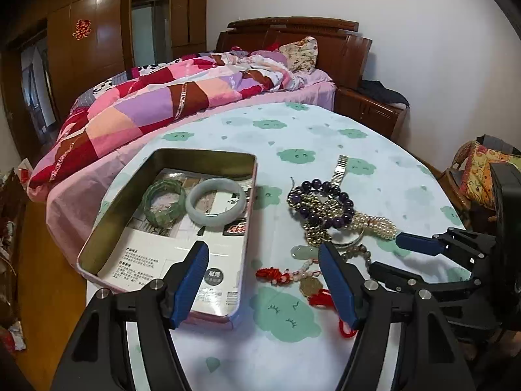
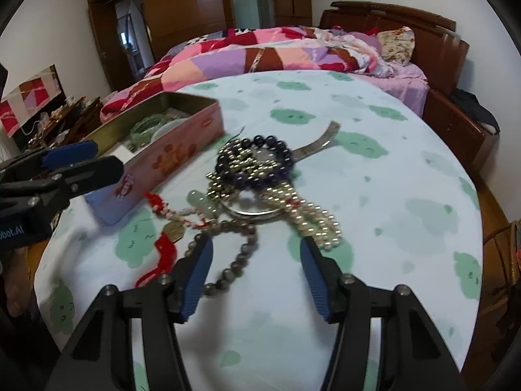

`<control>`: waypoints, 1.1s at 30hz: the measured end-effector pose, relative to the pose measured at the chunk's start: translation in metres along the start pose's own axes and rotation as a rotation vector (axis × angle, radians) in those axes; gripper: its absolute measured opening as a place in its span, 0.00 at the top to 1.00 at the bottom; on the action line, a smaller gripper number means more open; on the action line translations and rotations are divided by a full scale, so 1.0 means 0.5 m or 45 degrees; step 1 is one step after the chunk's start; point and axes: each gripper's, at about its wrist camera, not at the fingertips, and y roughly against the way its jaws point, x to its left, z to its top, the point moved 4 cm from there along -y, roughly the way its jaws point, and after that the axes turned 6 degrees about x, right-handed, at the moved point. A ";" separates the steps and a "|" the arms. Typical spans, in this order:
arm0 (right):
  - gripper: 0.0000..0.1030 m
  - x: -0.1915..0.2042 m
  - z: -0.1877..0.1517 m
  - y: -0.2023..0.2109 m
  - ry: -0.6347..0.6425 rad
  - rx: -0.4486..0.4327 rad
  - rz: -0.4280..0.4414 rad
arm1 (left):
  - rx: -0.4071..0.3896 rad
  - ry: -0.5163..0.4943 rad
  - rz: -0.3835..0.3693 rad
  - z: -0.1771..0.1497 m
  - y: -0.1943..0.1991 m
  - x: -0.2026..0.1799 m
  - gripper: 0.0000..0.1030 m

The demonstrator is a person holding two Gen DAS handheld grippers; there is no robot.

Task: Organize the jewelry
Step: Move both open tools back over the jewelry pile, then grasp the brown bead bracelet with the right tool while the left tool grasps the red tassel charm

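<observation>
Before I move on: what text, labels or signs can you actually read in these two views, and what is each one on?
"obot.AI": partial white lettering on the left gripper body, start cut off.
Red double-happiness sign: paper cutout on the wardrobe door.
Printed sheet lining the tin: Chinese text blocks and a grey round badge, too small to read.
Tin's pink outer wall: red-and-white printing, too blurred to read.

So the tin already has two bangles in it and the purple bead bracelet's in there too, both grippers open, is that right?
Not quite. The purple bead bracelet is not in the tin; the left wrist view shows it in the pile on the tablecloth beside it. The two bangles are inside, and the left gripper and right gripper are both open.
</observation>
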 end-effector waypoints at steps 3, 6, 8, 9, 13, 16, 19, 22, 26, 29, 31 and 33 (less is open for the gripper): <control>0.47 0.007 -0.004 -0.018 0.010 0.026 -0.006 | 0.002 0.015 0.002 -0.002 0.002 0.007 0.32; 0.74 0.016 -0.018 -0.037 0.045 0.087 -0.014 | -0.002 0.005 -0.020 -0.003 0.005 0.000 0.32; 0.85 0.017 -0.022 -0.036 0.070 0.086 -0.041 | -0.001 -0.012 -0.041 -0.005 0.008 -0.009 0.32; 0.86 0.017 -0.024 -0.034 0.071 0.089 -0.034 | 0.000 -0.018 -0.050 -0.007 0.009 -0.014 0.32; 0.87 0.005 -0.037 -0.021 0.050 0.089 -0.018 | 0.027 -0.070 -0.090 -0.019 0.005 -0.049 0.36; 0.87 -0.003 -0.045 -0.007 0.050 0.084 -0.039 | 0.071 -0.122 -0.144 -0.033 -0.007 -0.080 0.42; 0.87 -0.017 -0.050 0.008 0.037 0.068 -0.061 | 0.130 -0.134 -0.184 -0.048 -0.030 -0.094 0.48; 0.87 -0.032 -0.054 0.013 0.015 0.064 -0.072 | 0.186 -0.125 -0.217 -0.061 -0.051 -0.098 0.50; 0.87 -0.035 -0.056 0.010 0.009 0.062 -0.063 | 0.265 -0.121 -0.270 -0.079 -0.079 -0.105 0.71; 0.87 -0.029 -0.056 0.009 0.023 0.053 -0.061 | 0.292 -0.117 -0.296 -0.087 -0.088 -0.105 0.95; 0.87 -0.028 -0.056 0.014 0.027 0.040 -0.060 | 0.290 -0.115 -0.303 -0.087 -0.086 -0.104 0.95; 0.87 -0.030 -0.051 0.024 0.020 0.015 -0.057 | 0.257 -0.117 -0.306 -0.082 -0.073 -0.103 0.95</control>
